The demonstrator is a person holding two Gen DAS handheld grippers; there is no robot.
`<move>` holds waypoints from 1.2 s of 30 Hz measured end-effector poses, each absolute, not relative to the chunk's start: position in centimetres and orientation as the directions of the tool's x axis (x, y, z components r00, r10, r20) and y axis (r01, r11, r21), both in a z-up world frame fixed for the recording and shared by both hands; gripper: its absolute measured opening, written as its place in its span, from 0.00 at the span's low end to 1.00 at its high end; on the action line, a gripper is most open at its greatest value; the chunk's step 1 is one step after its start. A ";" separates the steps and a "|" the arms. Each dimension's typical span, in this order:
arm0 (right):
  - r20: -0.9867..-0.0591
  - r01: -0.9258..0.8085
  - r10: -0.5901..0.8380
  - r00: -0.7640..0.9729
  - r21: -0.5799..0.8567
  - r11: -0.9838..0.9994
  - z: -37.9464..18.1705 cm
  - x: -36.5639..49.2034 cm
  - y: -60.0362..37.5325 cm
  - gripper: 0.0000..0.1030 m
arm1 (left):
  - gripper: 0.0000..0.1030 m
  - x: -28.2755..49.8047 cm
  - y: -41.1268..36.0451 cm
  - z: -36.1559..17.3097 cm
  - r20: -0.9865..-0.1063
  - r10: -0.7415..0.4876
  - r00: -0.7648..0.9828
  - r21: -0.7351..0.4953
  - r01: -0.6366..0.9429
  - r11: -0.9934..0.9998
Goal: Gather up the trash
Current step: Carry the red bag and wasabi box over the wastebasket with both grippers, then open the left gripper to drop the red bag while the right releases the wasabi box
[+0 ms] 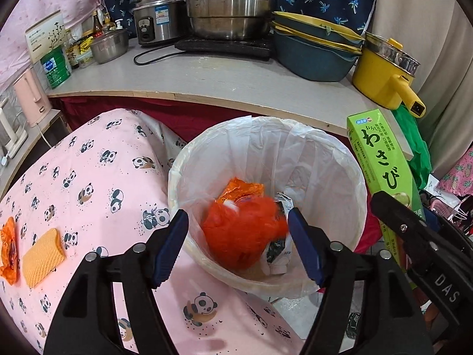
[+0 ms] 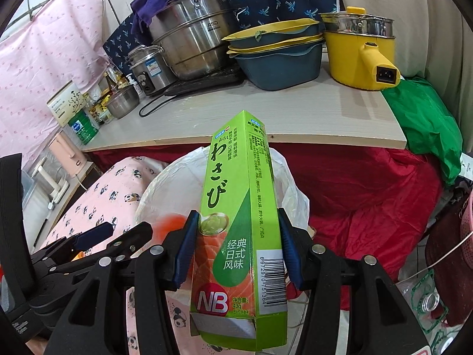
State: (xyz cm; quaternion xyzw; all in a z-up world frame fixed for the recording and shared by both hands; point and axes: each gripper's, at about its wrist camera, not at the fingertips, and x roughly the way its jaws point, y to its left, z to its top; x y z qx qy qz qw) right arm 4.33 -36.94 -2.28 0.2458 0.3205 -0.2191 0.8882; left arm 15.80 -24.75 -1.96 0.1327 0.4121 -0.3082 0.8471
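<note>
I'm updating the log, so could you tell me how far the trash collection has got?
Done: an orange wrapper and other packaging lie in the lined bin, and the open left gripper has a blurred orange bag below it. In hand: the right gripper grips the green wasabi box. Left: an orange wrapper and yellow sponge on the panda cloth.

Cramped home kitchen corner: steel stockpot (image 1: 230, 9), rice cooker (image 1: 155, 22) and condiment bottles (image 1: 88, 38) along the worktop's (image 1: 207, 80) back edge.
</note>
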 end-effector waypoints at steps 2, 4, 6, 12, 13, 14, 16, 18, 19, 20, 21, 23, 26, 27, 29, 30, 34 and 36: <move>-0.679 0.545 -0.231 0.697 0.292 0.786 -2.4 4.7 -36.9 0.49 | 0.64 16.2 -24.3 -2.0 -0.780 -0.408 0.475 -0.033 0.619 0.784; -0.681 0.542 -0.229 0.696 0.289 0.789 -2.5 5.0 -36.8 0.49 | 0.64 16.6 -23.7 -2.0 -0.779 -0.405 0.479 -0.040 0.606 0.794; -0.682 0.539 -0.226 0.695 0.287 0.792 -2.6 5.4 -36.7 0.49 | 0.64 17.0 -23.0 -1.9 -0.777 -0.401 0.485 -0.047 0.592 0.805; -0.688 0.518 -0.210 0.694 0.276 0.809 -2.8 7.2 -36.2 0.49 | 0.64 17.8 -21.0 -1.7 -0.769 -0.389 0.508 -0.054 0.555 0.830; -0.689 0.514 -0.207 0.694 0.273 0.813 -2.8 7.6 -36.0 0.49 | 0.64 17.9 -20.6 -1.7 -0.768 -0.388 0.510 -0.056 0.549 0.834; -0.691 0.510 -0.205 0.693 0.269 0.817 -2.9 8.0 -35.8 0.49 | 0.64 18.0 -20.3 -1.6 -0.767 -0.386 0.513 -0.058 0.544 0.837; -0.694 0.503 -0.198 0.692 0.266 0.822 -3.0 8.7 -35.5 0.49 | 0.64 18.2 -19.7 -1.6 -0.766 -0.382 0.517 -0.060 0.535 0.843; -0.697 0.496 -0.192 0.690 0.263 0.828 -3.2 9.5 -35.1 0.49 | 0.64 18.5 -19.2 -1.7 -0.766 -0.378 0.520 -0.060 0.527 0.848; -0.699 0.494 -0.191 0.689 0.261 0.830 -3.2 9.8 -35.0 0.49 | 0.64 18.6 -18.9 -1.7 -0.766 -0.375 0.523 -0.061 0.522 0.851; -0.701 0.490 -0.188 0.688 0.258 0.832 -3.3 10.1 -34.9 0.49 | 0.64 18.7 -18.6 -1.7 -0.765 -0.372 0.525 -0.061 0.516 0.854; -0.703 0.489 -0.188 0.686 0.255 0.834 -3.4 10.4 -34.8 0.49 | 0.64 18.8 -18.4 -1.7 -0.765 -0.371 0.526 -0.062 0.512 0.856; -0.702 0.491 -0.197 0.684 0.243 0.837 -3.4 11.0 -34.5 0.50 | 0.64 19.0 -17.9 -1.7 -0.764 -0.367 0.530 -0.064 0.504 0.861; -0.698 0.491 -0.212 0.684 0.226 0.841 -3.1 11.6 -34.2 0.50 | 0.65 19.3 -17.1 -1.7 -0.764 -0.362 0.535 -0.068 0.491 0.869; -0.697 0.490 -0.212 0.685 0.226 0.842 -3.0 11.7 -34.1 0.50 | 0.66 19.3 -16.9 -1.7 -0.763 -0.362 0.536 -0.070 0.487 0.870; -0.692 0.483 -0.206 0.692 0.231 0.845 -2.7 11.9 -33.8 0.50 | 0.66 19.4 -16.4 -1.7 -0.762 -0.358 0.539 -0.074 0.478 0.875; -0.690 0.478 -0.206 0.694 0.228 0.848 -2.6 12.0 -33.5 0.50 | 0.66 19.5 -16.1 -1.8 -0.763 -0.358 0.538 -0.077 0.473 0.877; -0.684 0.453 -0.203 0.701 0.207 0.867 -2.0 12.2 -32.0 0.50 | 0.66 19.6 -15.1 -1.7 -0.762 -0.354 0.542 -0.088 0.455 0.886; -0.683 0.440 -0.193 0.704 0.208 0.873 -1.8 12.2 -31.2 0.50 | 0.66 19.6 -14.5 -1.6 -0.760 -0.351 0.546 -0.091 0.445 0.891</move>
